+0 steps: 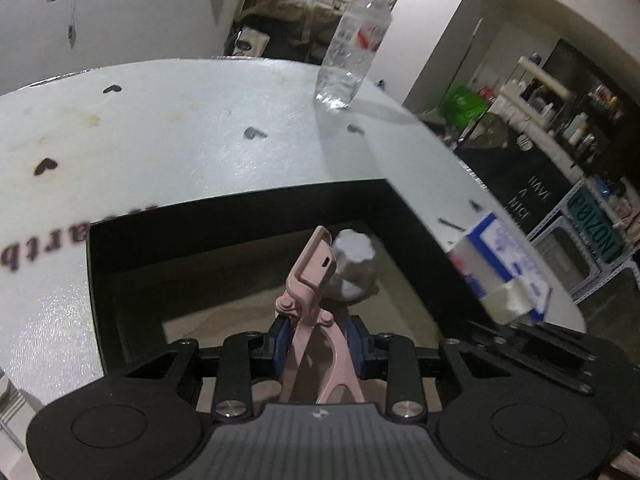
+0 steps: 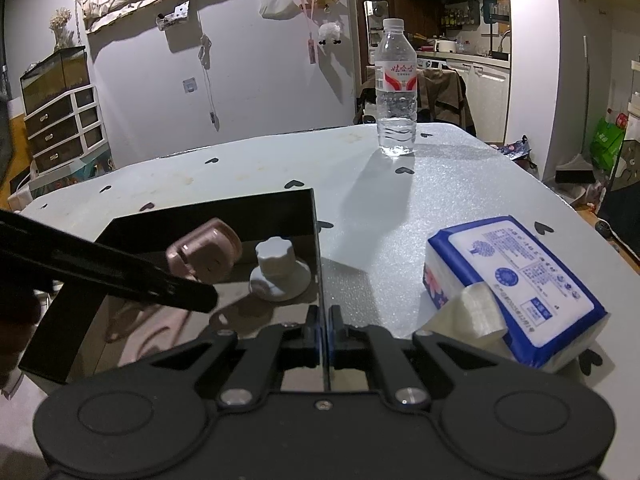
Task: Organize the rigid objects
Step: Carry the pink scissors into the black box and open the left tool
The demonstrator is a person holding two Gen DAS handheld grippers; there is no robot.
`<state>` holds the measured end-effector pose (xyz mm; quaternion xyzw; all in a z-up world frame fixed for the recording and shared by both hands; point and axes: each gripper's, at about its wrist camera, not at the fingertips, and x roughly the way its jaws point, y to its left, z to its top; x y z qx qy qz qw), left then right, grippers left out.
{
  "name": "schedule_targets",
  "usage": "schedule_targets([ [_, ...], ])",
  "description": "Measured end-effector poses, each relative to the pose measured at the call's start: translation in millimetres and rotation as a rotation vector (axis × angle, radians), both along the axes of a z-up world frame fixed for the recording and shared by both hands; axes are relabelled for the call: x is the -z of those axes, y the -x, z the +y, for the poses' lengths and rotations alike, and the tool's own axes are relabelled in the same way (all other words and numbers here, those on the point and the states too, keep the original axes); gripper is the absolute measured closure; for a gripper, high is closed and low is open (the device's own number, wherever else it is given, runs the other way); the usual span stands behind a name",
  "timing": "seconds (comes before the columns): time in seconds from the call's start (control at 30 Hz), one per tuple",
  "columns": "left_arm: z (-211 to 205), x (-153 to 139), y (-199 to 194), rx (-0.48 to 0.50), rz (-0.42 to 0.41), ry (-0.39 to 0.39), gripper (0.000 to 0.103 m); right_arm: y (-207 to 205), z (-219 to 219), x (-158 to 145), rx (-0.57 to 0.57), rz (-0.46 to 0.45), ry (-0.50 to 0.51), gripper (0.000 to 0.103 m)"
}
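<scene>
My left gripper [image 1: 319, 340] is shut on a pink eyelash curler [image 1: 310, 280] and holds it over the inside of a black box [image 1: 240, 216]. A white knob-shaped object [image 1: 354, 266] lies on the box floor just beyond the curler's head. In the right wrist view my right gripper [image 2: 323, 334] is shut on the right wall of the black box [image 2: 316, 248]. The curler's pink head [image 2: 204, 254] and the white knob [image 2: 278, 270] show inside the box there. A finger of the left gripper [image 2: 120, 276] crosses that view from the left.
A clear water bottle [image 2: 395, 88] stands at the table's far side and also shows in the left wrist view [image 1: 354, 48]. A blue and white tissue pack [image 2: 512, 288] lies right of the box. The table [image 2: 380, 208] has a pale cover with dark hearts.
</scene>
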<state>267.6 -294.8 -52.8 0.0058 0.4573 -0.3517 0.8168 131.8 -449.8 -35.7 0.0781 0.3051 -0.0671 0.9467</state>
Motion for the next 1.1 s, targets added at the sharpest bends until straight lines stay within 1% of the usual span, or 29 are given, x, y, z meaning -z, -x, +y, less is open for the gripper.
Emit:
schedule_targets([
  [0.07, -1.7, 0.7, -1.0, -0.009, 0.003, -0.014, 0.071, 0.3, -0.3, 0.2, -0.001, -0.001, -0.001, 0.099],
  [0.13, -2.7, 1.7, -4.7, -0.014, 0.019, -0.011, 0.071, 0.7, -0.5, 0.4, -0.004, -0.002, -0.001, 0.099],
  [0.2, -5.7, 2.0, -6.7, -0.02, 0.014, -0.021, 0.07, 0.8, -1.0, 0.4, -0.006, -0.002, 0.0, 0.099],
  [0.3, -9.0, 6.3, -13.7, -0.034, 0.045, -0.033, 0.07, 0.9, -1.1, 0.3, -0.007, -0.002, 0.0, 0.099],
  [0.47, -12.1, 7.0, -19.4, -0.037, 0.047, -0.024, 0.07, 0.1, -0.8, 0.0, -0.006, -0.001, -0.001, 0.099],
  [0.57, -12.0, 7.3, -20.4, -0.036, 0.05, -0.015, 0.068, -0.4, -0.9, -0.3, -0.007, 0.002, -0.001, 0.099],
  [0.63, -10.1, 7.1, -20.8, -0.033, 0.064, 0.004, 0.056, -0.5, -0.9, -0.1, -0.006, 0.003, -0.001, 0.099],
  [0.67, -9.5, 6.5, -20.4, -0.035, 0.067, 0.008, 0.052, -0.7, -0.7, -0.3, -0.005, 0.004, 0.0, 0.099],
  [0.7, -8.9, 5.8, -19.6, -0.037, 0.066, 0.007, 0.045, -0.9, -0.3, -0.1, -0.005, 0.004, 0.001, 0.099],
  [0.73, -8.3, 4.6, -18.2, -0.037, 0.061, 0.006, 0.041, -1.0, -0.1, -0.1, -0.005, 0.005, 0.002, 0.099],
  [0.83, -5.9, -0.3, -12.8, -0.027, 0.041, 0.01, 0.037, -1.4, 0.2, 0.1, -0.002, 0.006, 0.001, 0.099],
  [0.87, -4.9, -2.8, -10.4, -0.023, 0.029, 0.013, 0.033, -1.4, -0.2, 0.1, -0.001, 0.006, 0.0, 0.099],
  [0.93, -2.5, -9.7, -2.9, -0.009, -0.009, 0.016, 0.028, -1.7, -0.6, 0.2, 0.001, 0.007, -0.002, 0.099],
  [1.1, 5.5, -25.8, 15.3, 0.027, -0.087, 0.028, 0.021, -1.8, -1.0, -0.4, 0.004, 0.008, -0.003, 0.099],
])
